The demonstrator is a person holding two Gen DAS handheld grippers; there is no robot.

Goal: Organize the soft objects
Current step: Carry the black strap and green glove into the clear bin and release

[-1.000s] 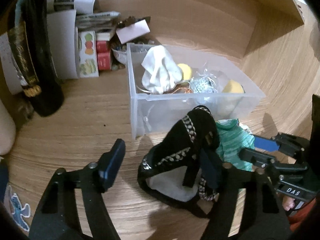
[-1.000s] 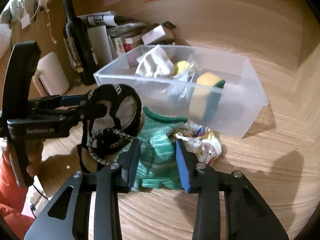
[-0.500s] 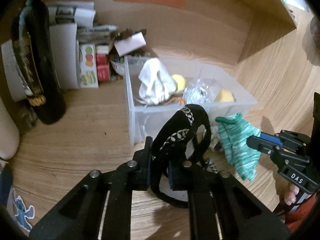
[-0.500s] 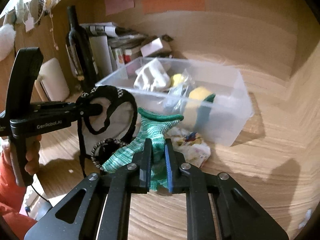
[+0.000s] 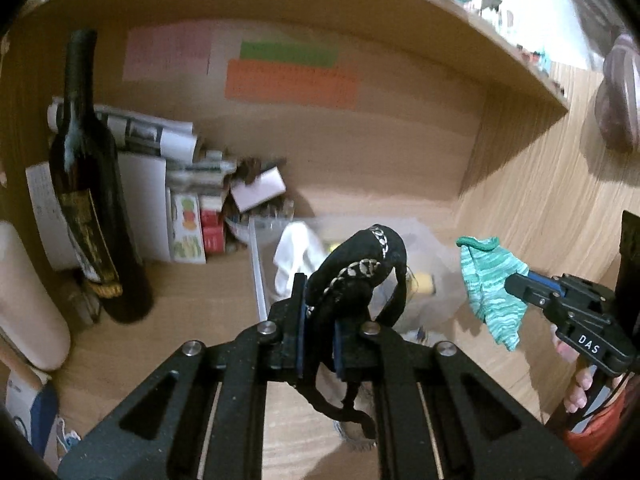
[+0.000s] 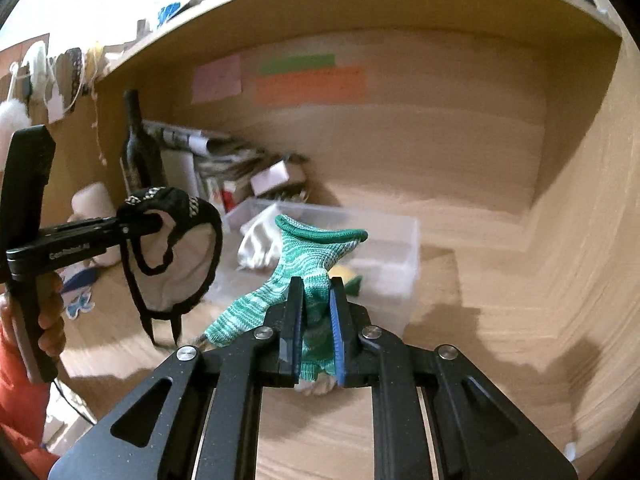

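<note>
My left gripper [image 5: 318,308] is shut on a black fabric piece with white chain trim and a white lining [image 5: 360,272], lifted off the desk; it also hangs in the right wrist view [image 6: 176,256] from the left gripper [image 6: 152,220]. My right gripper [image 6: 314,312] is shut on a green-and-white knit glove [image 6: 312,256], held in the air; the glove [image 5: 488,280] dangles from that gripper [image 5: 516,280] at the right of the left wrist view. Beyond both stands a clear plastic bin [image 6: 400,256] holding a white cloth [image 6: 256,244] and a yellow sponge [image 5: 424,284].
A dark wine bottle [image 5: 92,200] stands at the left beside papers and small boxes [image 5: 188,216]. Coloured notes [image 5: 288,76] are stuck to the wooden back wall. A shelf board [image 5: 500,56] runs overhead. A patterned cloth lies on the desk below the grippers.
Both grippers closed, the left on the black fabric piece and the right on the green glove, and both lifted them off the desk. The views tilted up toward the back wall.
</note>
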